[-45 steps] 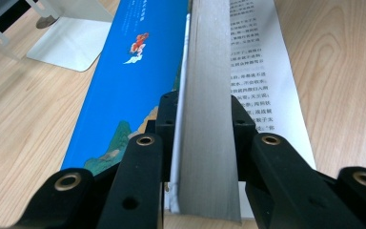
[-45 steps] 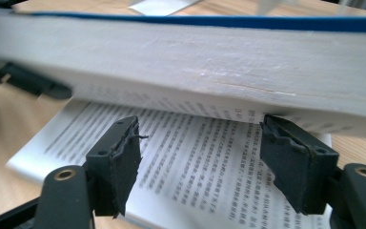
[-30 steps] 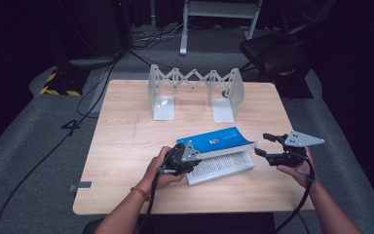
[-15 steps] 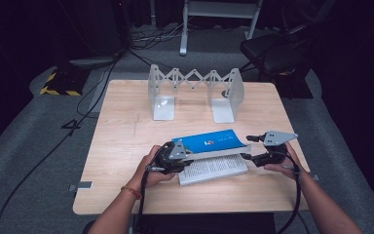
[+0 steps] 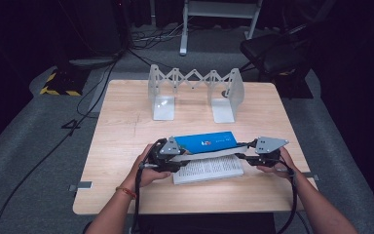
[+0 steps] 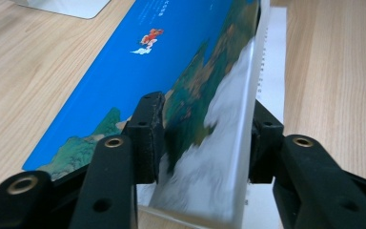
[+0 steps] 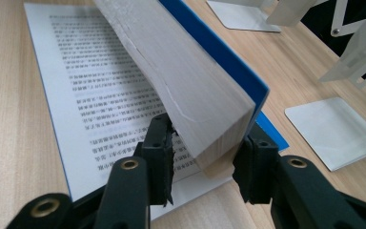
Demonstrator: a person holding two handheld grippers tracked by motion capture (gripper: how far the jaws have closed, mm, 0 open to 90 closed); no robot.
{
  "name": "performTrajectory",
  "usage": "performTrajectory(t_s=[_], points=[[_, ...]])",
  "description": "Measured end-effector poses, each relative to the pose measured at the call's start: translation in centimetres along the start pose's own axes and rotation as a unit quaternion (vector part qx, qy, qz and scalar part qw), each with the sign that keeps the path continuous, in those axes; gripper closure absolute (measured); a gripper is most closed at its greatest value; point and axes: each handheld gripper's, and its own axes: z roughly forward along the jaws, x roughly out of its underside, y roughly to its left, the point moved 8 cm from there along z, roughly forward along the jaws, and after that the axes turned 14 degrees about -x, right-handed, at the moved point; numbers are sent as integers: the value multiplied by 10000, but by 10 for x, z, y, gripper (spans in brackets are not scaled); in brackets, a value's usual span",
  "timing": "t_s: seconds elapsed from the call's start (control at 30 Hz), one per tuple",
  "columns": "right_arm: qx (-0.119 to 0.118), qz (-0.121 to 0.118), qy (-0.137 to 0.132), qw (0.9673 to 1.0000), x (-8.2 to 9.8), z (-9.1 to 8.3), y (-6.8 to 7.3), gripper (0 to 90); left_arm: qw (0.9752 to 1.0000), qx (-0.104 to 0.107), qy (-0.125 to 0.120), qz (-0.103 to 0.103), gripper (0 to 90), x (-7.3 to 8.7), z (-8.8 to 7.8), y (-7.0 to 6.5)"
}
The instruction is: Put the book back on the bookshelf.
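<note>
A thick book with a blue cover (image 5: 204, 142) lies open near the table's front edge, one printed page (image 5: 207, 169) flat on the wood. The rest of it, cover (image 6: 171, 57) and page block (image 7: 186, 71), is raised at a slant. My left gripper (image 5: 177, 157) (image 6: 202, 129) is at the book's left end; its jaws have just been opening, and the block fills the gap from pad to pad. At the right end, my right gripper (image 5: 242, 150) (image 7: 205, 143) has just been closing, and its pads press the block's corner above the printed page (image 7: 90, 81).
A silver expanding book rack (image 5: 195, 92) with two end plates stands at the back of the wooden table (image 5: 126, 126). One plate's foot (image 7: 333, 131) lies close beyond the book. Dark floor, cables and a chair surround the table.
The right gripper came in from the right to the book's right end and closed on the page block. The left hand shifted a little leftward, and the raised part now lies lower and more level.
</note>
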Motion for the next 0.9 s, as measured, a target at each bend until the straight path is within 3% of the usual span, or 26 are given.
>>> performTrajectory(t_s=[0.2,0.3,0.37,0.43,0.57,0.73,0.9], points=[[89,-175,216,9996,-7,2,10,646,9999,-99,81,82,447,-17,-4,-10],[99,-200,245,9995,-11,2,15,658,9994,-317,163,-8,375,-26,-3,-14],[79,-211,259,9994,-14,3,17,663,9983,-535,241,39,331,-30,1,-17],[62,-142,255,9996,-16,3,19,668,9978,-612,250,17,276,-33,4,-21],[89,-84,272,9996,-21,4,20,677,9978,-615,216,138,267,-41,10,-31],[52,-100,353,9993,-26,6,25,689,9963,-722,370,280,255,-47,24,-37],[56,-97,372,9992,-29,7,27,692,9936,-894,620,310,261,-40,36,-36]])
